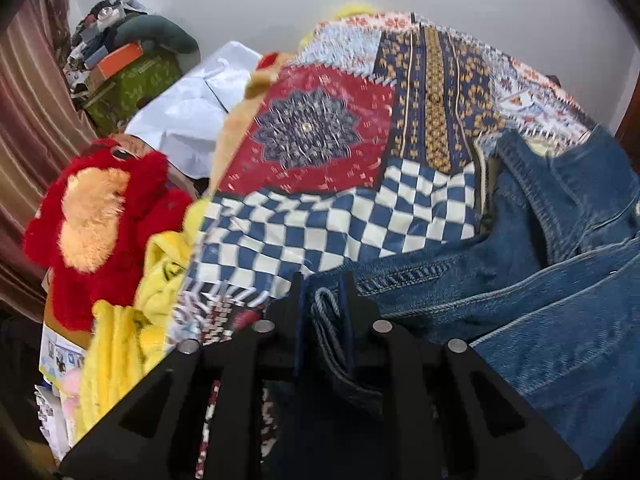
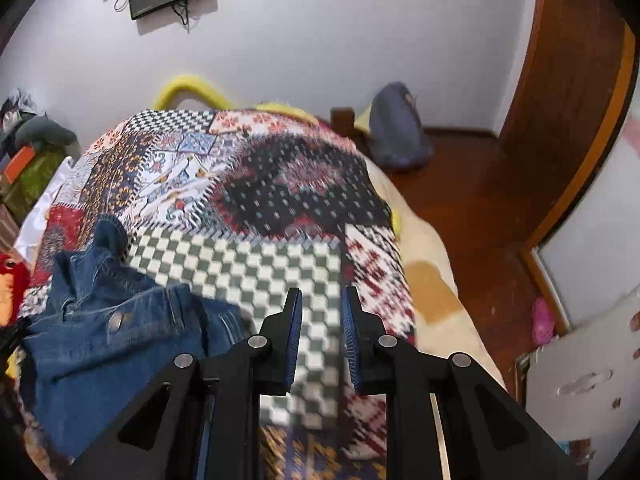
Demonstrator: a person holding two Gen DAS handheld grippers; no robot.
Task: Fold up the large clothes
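Looking through the left wrist camera first: the left gripper (image 1: 323,288) has a rolled hem of the blue denim jeans (image 1: 520,280) sitting between its black fingers, jaws only a sliver apart, and the denim fills the gap, so it reads as pinched. No earlier shot to compare. The rest of the jeans sprawls from 3 to 5 o'clock, rumpled, seams up. They lie on a patchwork bedspread with red, navy and blue-checked panels (image 1: 320,152), which runs from centre up to 12 o'clock. The bedspread's left edge drops off around 9 o'clock, right where a fluffy red and orange plush toy (image 1: 100,216) and a yellow fleecy cloth (image 1: 120,340) crowd it. A white sheet of fabric (image 1: 192,120) sits at 10 o'clock. So left of the bed is cramped; free bedspread is up at 12.

Right wrist camera: the right gripper (image 2: 322,300) hangs over a green-checked panel with nothing between the blue pads, jaws a narrow way apart. Picture is motion-blurred. Jeans are bunched at 8 o'clock, just beside the gripper's left finger. Bedspread stretches bare from centre to 12 o'clock, lots of room. Its right edge falls away at 3 o'clock to a cream under-blanket (image 2: 432,280), then the brown wooden floor (image 2: 480,200). A grey-blue backpack (image 2: 396,128) sits on the floor at 1 o'clock against the white wall (image 2: 320,40).
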